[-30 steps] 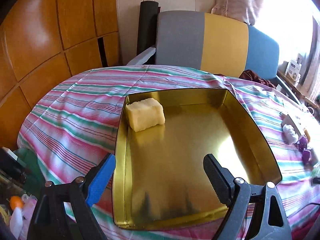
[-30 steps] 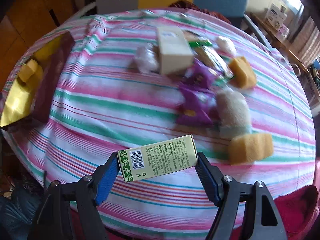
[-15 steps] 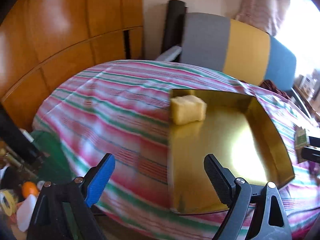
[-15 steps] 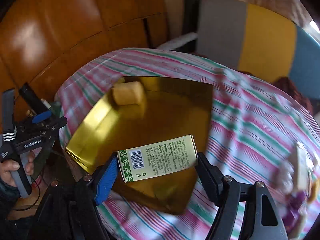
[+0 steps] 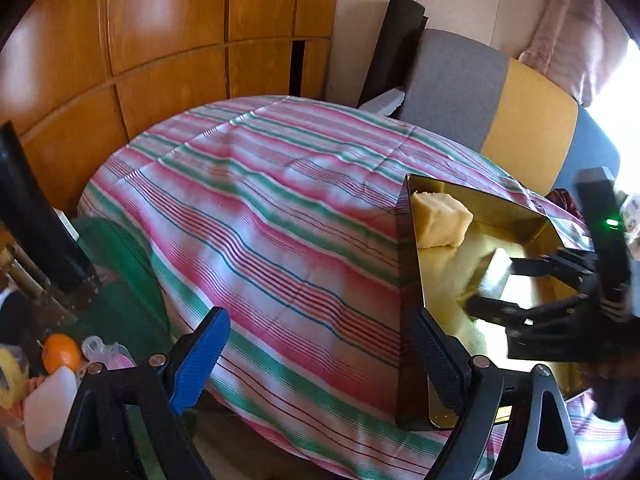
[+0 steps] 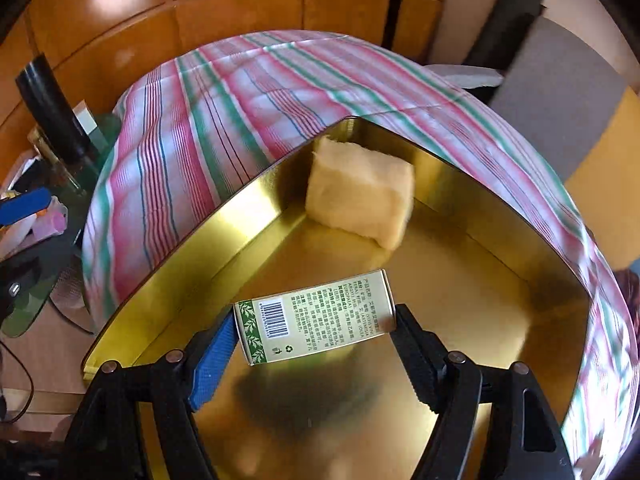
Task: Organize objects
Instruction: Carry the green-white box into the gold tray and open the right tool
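- While the left gripper (image 5: 316, 354) just hangs at the near edge of the bench (image 5: 280, 216), its jaws are spread wide with nothing in them, one finger over the striped cloth and the other at the corner of the gold tray (image 5: 408, 280).
- Over to the right, the right gripper (image 6: 312, 344) is tipped down into that tray (image 6: 192, 248), jaws clamped on the two ends of one green-and-white box (image 6: 316, 318), barcode side up, held over the tray floor.
- Whether the box touches the floor, can't tell.
- Count inside the tray: one yellow sponge block (image 6: 360, 198) tucked in the far corner, plus that one box. One tray, two grippers.
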Motion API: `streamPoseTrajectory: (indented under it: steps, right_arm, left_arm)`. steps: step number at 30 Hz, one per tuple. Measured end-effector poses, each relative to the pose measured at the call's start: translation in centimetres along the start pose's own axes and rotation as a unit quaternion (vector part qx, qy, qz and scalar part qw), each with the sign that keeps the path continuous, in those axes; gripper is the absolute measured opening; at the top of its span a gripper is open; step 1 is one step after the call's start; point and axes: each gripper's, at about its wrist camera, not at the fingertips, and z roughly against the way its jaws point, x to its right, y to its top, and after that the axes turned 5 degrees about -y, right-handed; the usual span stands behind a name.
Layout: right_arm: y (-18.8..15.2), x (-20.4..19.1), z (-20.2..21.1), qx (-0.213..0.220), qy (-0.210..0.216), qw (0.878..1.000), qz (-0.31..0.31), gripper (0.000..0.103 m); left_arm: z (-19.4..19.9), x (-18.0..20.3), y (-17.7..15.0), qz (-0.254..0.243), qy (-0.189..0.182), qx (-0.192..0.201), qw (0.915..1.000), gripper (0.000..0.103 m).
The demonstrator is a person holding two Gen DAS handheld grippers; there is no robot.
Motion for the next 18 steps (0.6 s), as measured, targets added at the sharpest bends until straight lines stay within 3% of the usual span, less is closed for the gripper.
streamPoseTrajectory:
  steps: [4, 9, 18]
  right_arm:
    - [1.4, 0.0, -1.0, 0.002, 0.022, 1.0, -0.011, 0.085]
    - [1.5, 0.8, 0.6, 0.024, 0.035, 0.998, -0.035, 0.086]
    - [-3.6, 2.6, 6.5, 0.073, 0.021, 0.991, -0.113, 0.087]
  left_arm:
    - [-0.3, -0.2, -0.2, 0.008, -0.006, -0.006, 0.9999, 0.091]
    - [-0.2, -0.2, -0.2, 0.01, -0.007, -0.003, 0.9999, 0.091]
    - [1.0, 1.3, -0.2, -0.021, 0.005, 0.025, 0.9994, 0.091]
